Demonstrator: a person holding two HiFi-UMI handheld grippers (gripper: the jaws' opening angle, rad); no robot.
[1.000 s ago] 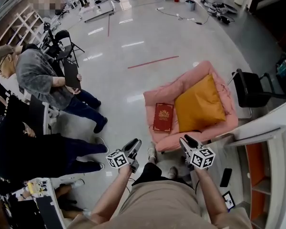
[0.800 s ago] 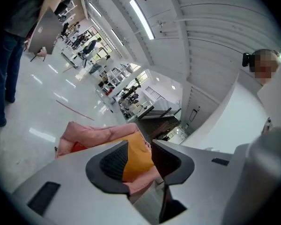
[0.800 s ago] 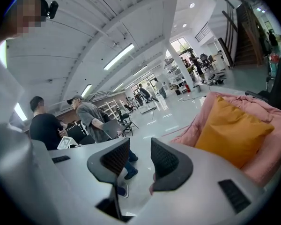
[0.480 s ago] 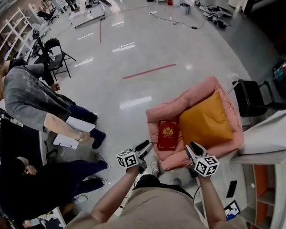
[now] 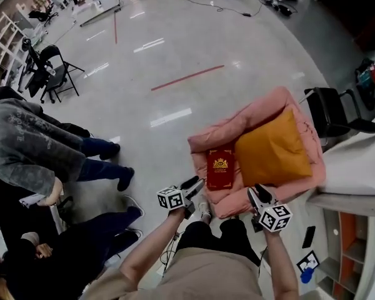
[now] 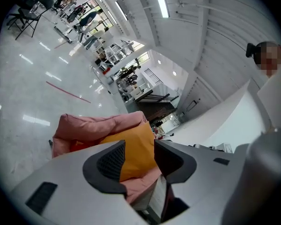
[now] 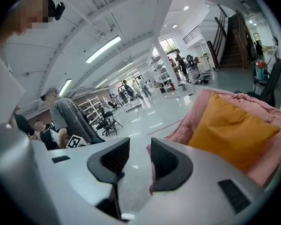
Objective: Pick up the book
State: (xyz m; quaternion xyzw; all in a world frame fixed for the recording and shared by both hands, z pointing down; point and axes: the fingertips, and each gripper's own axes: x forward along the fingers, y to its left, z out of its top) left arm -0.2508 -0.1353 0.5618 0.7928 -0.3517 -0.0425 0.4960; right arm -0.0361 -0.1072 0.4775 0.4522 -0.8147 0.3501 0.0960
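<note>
Head view, book: the red book [image 5: 220, 169] lies flat on the pink armchair [image 5: 237, 120] seat, just ahead of the left claw [image 5: 195, 184] and beside the orange cushion [image 5: 272, 149].
Head view, right claw [image 5: 257, 192]: near the seat's front edge, off to the book's right.
Left gripper view, left claw: jaws apart and have just been opening, with nothing between them, likely readying for the book. The red sliver beyond is probably the book.
Right gripper view, right claw: jaws apart and empty.
</note>
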